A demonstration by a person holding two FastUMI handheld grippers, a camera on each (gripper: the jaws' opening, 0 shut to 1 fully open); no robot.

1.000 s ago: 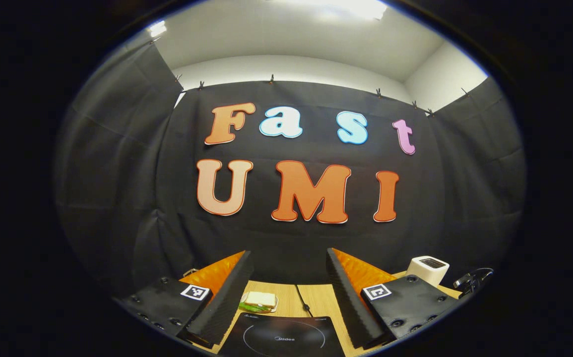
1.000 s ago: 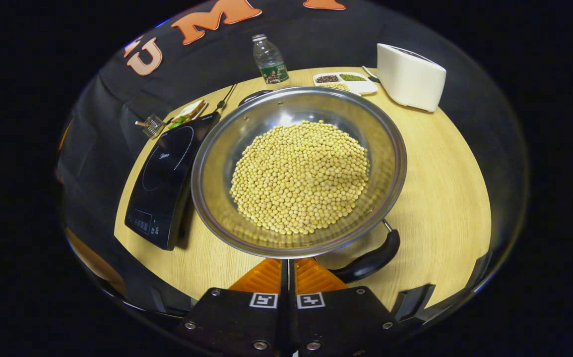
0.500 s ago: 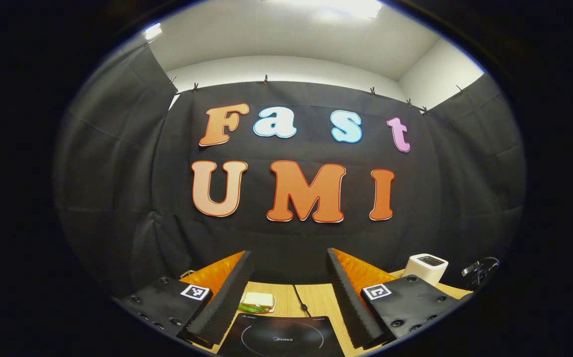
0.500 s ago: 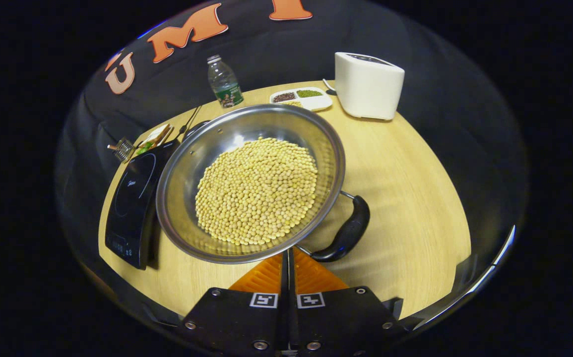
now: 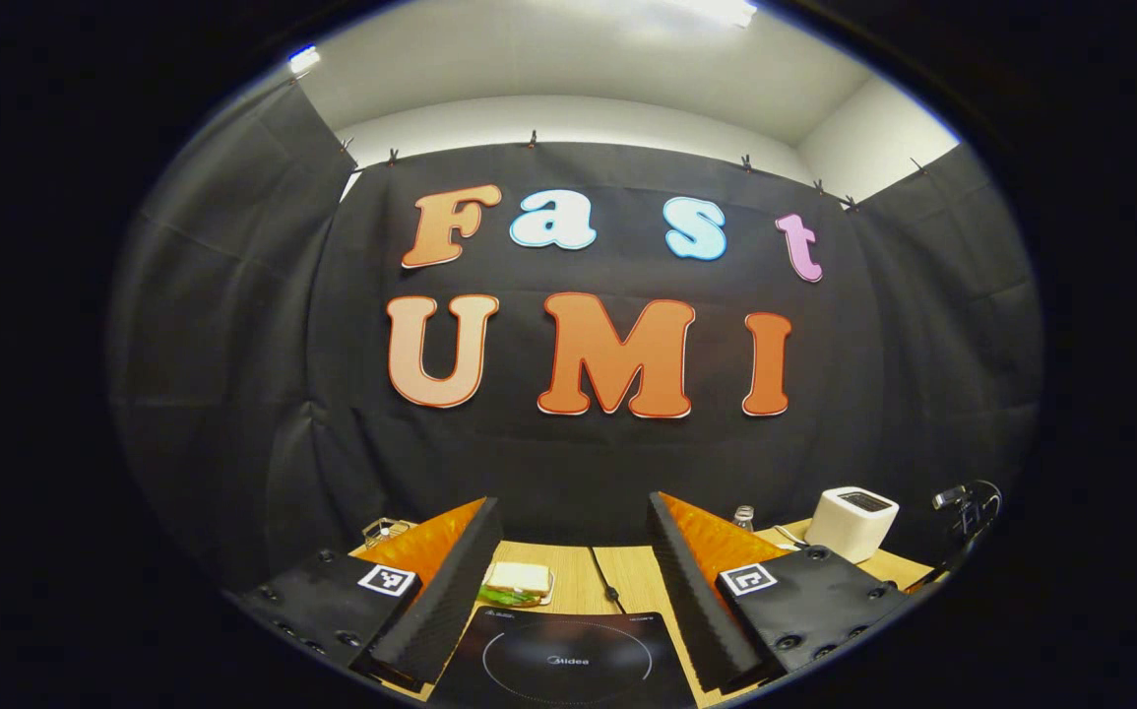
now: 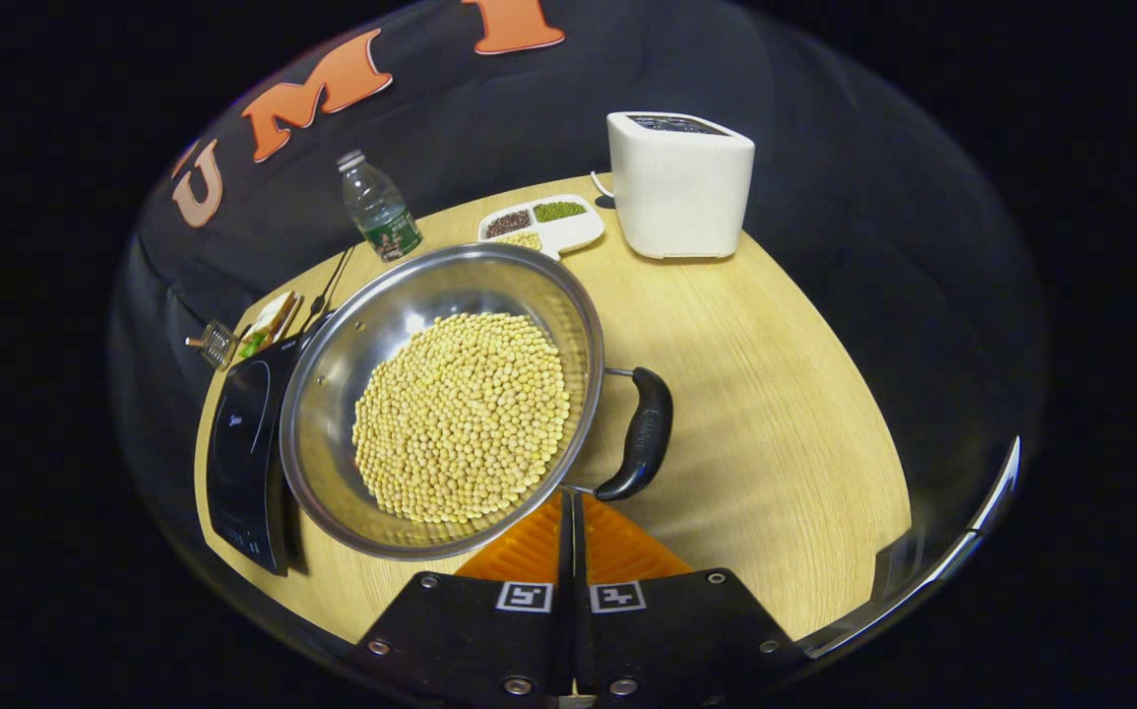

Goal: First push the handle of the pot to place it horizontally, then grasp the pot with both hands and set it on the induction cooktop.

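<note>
- The right gripper (image 6: 571, 512) is clenched with nothing between its fingers, its tip just at the near rim of the pot (image 6: 440, 399), beside the lower end of the handle (image 6: 639, 435).
- The pot, steel and heaped with pale beans (image 6: 463, 414), sits on the counter (image 6: 775, 414), its left edge just beside or slightly over the cooktop (image 6: 238, 443); which of the two cannot be told.
- One black handle juts from the pot's right side in the right gripper view; the opposite handle is hidden behind the bowl.
- The left gripper (image 5: 573, 566) is released, jaws spread wide and empty, held level above the cooktop (image 5: 563, 665) and facing the booth wall.
- Farther off stand a bottle (image 6: 378, 207), a divided dish (image 6: 540, 222), a white appliance (image 6: 681, 182) and a sandwich (image 5: 517, 581).
- Judged from this, the task is in its pushing step: the handle looks near one side but may need more turning.
- Left to do: both grippers grasp the handles, lift, and set the pot on the cooktop.
</note>
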